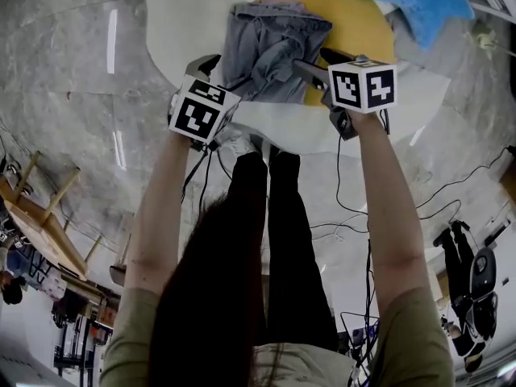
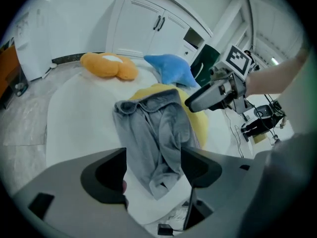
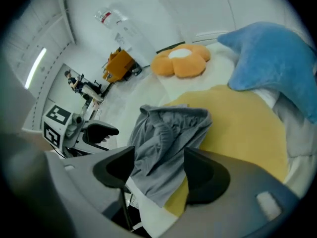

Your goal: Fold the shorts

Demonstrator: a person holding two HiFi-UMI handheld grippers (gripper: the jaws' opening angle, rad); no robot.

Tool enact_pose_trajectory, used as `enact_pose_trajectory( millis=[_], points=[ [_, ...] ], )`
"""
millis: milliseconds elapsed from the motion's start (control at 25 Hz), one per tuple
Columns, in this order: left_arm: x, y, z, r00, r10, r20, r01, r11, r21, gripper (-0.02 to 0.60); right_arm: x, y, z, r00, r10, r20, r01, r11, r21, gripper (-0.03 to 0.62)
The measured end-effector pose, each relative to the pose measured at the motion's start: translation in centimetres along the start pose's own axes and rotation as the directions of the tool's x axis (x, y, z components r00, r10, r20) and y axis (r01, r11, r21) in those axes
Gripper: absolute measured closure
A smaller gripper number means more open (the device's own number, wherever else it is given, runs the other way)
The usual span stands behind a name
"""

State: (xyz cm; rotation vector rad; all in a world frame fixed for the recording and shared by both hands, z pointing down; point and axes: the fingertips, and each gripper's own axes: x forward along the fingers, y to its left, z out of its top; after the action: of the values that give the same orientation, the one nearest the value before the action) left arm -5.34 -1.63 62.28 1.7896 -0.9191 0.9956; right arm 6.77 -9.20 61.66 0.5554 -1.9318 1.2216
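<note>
1. Our left gripper holds its dark, rounded jaws wide apart, pinching nothing. Our right gripper stands just as wide and empty.
2. Just beyond both lie the grey shorts, soft knit cloth bunched in loose folds. They lie partly on a flat round yellow mat and partly on the smooth white tabletop.
3. Farther off sit a fuzzy blue plush and an orange flower-shaped cushion.

Grey marbled floor, white cabinets, loose cables.
</note>
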Motion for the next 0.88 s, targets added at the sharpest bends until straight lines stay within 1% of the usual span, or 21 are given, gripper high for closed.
enact_pose_trajectory(
  millis=[80, 120, 160, 280, 360, 400, 480, 520, 640, 720, 800, 880],
  points=[
    [0.3, -1.1, -1.8, 1.0, -0.007, -0.025, 0.007, 1.0, 0.03, 0.253, 1.5, 0.4, -1.4, 0.998, -0.026, -0.051, 0.024, 0.999, -0.035, 0.298],
    [0.5, -1.5, -2.5, 1.0, -0.009, -0.029, 0.01, 0.999, 0.039, 0.253, 2.1, 0.5, -1.7, 0.997, -0.042, -0.065, 0.039, 0.998, -0.044, 0.33],
    [0.7, -1.9, -3.0, 1.0, -0.01, -0.03, 0.012, 0.999, 0.041, 0.253, 2.5, 0.6, -1.9, 0.996, -0.054, -0.075, 0.051, 0.998, -0.049, 0.353],
    [1.0, -2.8, -3.9, 0.999, -0.019, -0.028, 0.019, 1.0, 0.019, 0.253, 3.5, 0.3, -2.6, 0.986, -0.105, -0.127, 0.099, 0.994, -0.053, 0.366],
    [1.2, -3.3, -4.2, 1.0, -0.018, -0.024, 0.018, 1.0, 0.01, 0.253, 3.7, -0.5, -2.9, 0.977, -0.151, -0.152, 0.146, 0.988, -0.044, 0.498],
    [1.3, -3.5, -4.2, 1.0, -0.017, -0.02, 0.017, 1.0, 0.008, 0.253, 3.7, -0.7, -2.8, 0.977, -0.151, -0.153, 0.149, 0.989, -0.026, 0.502],
    [1.4, -4.1, -4.2, 1.0, -0.023, -0.011, 0.023, 1.0, 0.004, 0.253, 3.4, -0.4, -1.7, 0.985, -0.112, -0.133, 0.115, 0.993, 0.019, 0.568],
    [1.5, -4.5, -4.2, 1.0, -0.029, -0.008, 0.029, 1.0, 0.001, 0.253, 3.1, -0.1, -0.9, 0.99, -0.085, -0.116, 0.089, 0.995, 0.032, 0.576],
    [1.5, -5.2, -4.5, 0.999, -0.037, -0.009, 0.037, 0.999, 0.004, 0.253, 2.5, 1.4, 2.6, 0.998, 0.006, -0.069, -0.003, 0.999, 0.037, 0.577],
    [1.4, -5.4, -4.5, 0.999, -0.037, -0.01, 0.037, 0.999, 0.021, 0.253, 2.6, 2.5, 5.1, 0.997, 0.067, -0.047, -0.066, 0.997, 0.033, 0.577],
    [1.3, -5.5, -4.3, 0.999, -0.036, -0.005, 0.036, 0.998, 0.049, 0.253, 3.4, 3.7, 7.4, 0.992, 0.117, -0.049, -0.116, 0.993, 0.016, 0.577],
    [1.2, -5.5, -3.9, 0.999, -0.039, -0.002, 0.039, 0.996, 0.078, 0.253, 4.9, 4.7, 9.1, 0.988, 0.134, -0.071, -0.136, 0.991, -0.015, 0.577]
  ],
)
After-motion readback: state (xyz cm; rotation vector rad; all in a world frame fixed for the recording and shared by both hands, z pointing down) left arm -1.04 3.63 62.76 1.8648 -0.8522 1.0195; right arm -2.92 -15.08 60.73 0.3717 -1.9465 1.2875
